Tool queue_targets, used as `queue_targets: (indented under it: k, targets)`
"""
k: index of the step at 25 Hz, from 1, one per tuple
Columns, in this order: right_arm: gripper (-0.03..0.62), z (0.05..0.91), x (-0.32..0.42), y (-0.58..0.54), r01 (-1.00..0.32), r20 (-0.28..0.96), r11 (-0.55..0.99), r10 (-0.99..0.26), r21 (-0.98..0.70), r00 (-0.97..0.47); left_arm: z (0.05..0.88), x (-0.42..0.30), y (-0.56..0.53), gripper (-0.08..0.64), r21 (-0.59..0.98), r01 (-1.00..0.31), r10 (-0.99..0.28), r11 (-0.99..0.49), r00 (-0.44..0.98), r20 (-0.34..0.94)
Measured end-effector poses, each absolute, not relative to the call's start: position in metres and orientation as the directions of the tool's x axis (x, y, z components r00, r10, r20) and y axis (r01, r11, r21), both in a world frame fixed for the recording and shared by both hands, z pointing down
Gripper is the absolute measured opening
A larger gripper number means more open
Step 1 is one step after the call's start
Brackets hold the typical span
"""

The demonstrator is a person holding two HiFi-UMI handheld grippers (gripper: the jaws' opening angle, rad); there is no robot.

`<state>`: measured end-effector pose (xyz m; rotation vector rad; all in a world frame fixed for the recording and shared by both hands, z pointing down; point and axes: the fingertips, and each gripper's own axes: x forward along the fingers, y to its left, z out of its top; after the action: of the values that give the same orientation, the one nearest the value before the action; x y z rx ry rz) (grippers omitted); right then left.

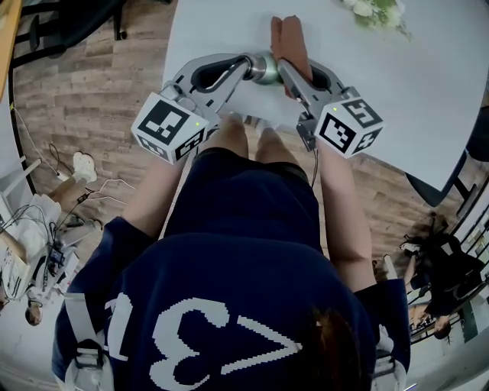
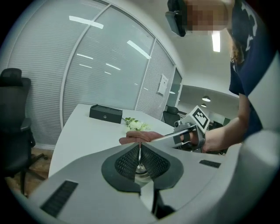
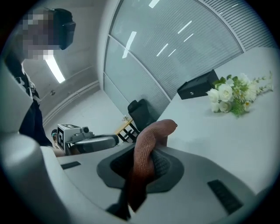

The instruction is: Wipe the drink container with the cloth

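Note:
In the head view a small metallic drink container (image 1: 266,70) hangs over the near edge of the white table (image 1: 428,76), between both grippers. My left gripper (image 1: 246,66) reaches it from the left. In the left gripper view the left gripper (image 2: 139,151) is shut on a thin metal part of the drink container (image 2: 140,166). A brown cloth (image 1: 289,40) lies folded through my right gripper (image 1: 287,70), beside the container on its right. The right gripper view shows the cloth (image 3: 144,153) pinched between the pads of the right gripper (image 3: 146,164), arching forward over the jaws.
White flowers (image 1: 374,11) lie at the table's far side, with a black box (image 2: 105,113) beyond them. A black office chair (image 2: 13,127) stands left of the table. Cables (image 1: 46,229) litter the wooden floor at left; bags (image 1: 443,267) sit at right.

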<state>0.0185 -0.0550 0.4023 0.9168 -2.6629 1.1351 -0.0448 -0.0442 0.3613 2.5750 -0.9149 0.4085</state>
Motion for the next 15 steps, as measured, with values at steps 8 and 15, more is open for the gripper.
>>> queue_targets:
  k: [8,15]
  targets:
    - [0.063,0.394,0.010,-0.052,-0.635,0.296,0.617,-0.567,-0.466,-0.769,0.365,-0.053,-0.051,0.025,0.414,-0.686,-0.573,-0.598,0.727,0.378]
    - [0.063,0.447,0.067,-0.050,-0.779,0.416,0.464,-0.665,-0.422,-0.621,0.363,-0.047,-0.053,0.025,0.575,-0.665,-0.601,-0.476,0.723,0.340]
